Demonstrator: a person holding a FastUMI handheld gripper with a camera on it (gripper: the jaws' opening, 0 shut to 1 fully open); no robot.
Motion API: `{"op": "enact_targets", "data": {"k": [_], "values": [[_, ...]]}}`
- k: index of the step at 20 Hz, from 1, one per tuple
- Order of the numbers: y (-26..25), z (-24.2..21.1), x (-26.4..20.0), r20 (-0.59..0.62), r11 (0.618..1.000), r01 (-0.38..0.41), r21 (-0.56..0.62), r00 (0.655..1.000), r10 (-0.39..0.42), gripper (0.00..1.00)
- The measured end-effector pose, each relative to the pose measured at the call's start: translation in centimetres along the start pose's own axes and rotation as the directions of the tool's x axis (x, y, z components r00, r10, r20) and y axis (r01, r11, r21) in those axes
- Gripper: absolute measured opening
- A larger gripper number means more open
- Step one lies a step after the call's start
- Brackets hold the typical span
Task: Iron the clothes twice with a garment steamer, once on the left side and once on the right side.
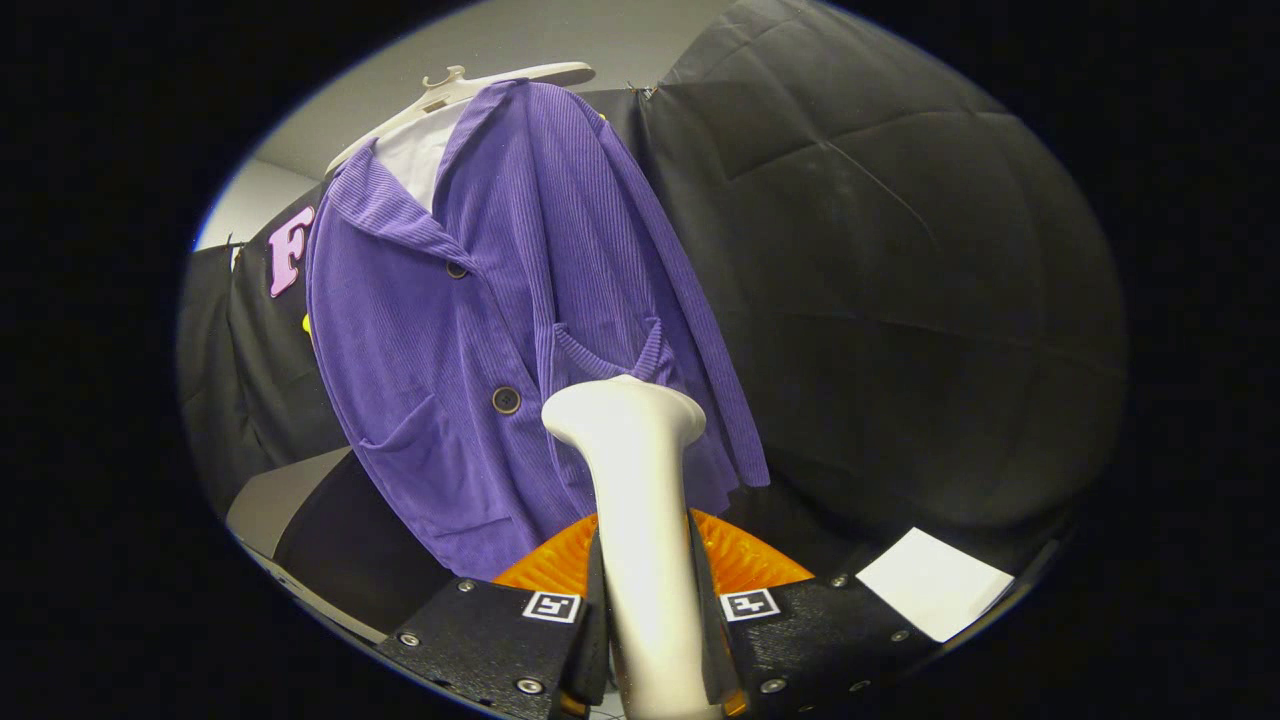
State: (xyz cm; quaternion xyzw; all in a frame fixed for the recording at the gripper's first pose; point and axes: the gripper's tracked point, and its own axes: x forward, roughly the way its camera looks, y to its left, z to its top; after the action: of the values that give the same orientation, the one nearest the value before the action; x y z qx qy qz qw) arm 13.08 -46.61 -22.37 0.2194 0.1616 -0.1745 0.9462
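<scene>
Purple corduroy jacket [520,330] hangs on a white hanger [470,90] against the black booth wall [880,250], just beyond the fingers. The gripper [648,600] is clamped on the white garment steamer [635,470], both fingers pressing its handle. No readable labels. A white sheet [935,583] lies beside.

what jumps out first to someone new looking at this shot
A purple corduroy jacket on a white plastic hanger hangs beyond the gripper, against the black cloth wall. The gripper is shut on a white garment steamer, its head just before the jacket's lower front.
</scene>
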Motion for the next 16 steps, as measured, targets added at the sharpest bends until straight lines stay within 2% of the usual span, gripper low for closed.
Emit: {"op": "enact_targets", "data": {"k": [5, 10, 16], "values": [[0.3, -4.5, 1.2, -0.111, 0.999, 0.014, -0.051, 0.994, -0.019, 0.36], [1.2, -6.3, -0.3, -0.146, 0.998, -0.002, -0.062, 0.989, -0.007, 0.36], [3.8, -8.8, -4.3, -0.214, 0.993, -0.083, -0.079, 0.975, 0.065, 0.36]]}}
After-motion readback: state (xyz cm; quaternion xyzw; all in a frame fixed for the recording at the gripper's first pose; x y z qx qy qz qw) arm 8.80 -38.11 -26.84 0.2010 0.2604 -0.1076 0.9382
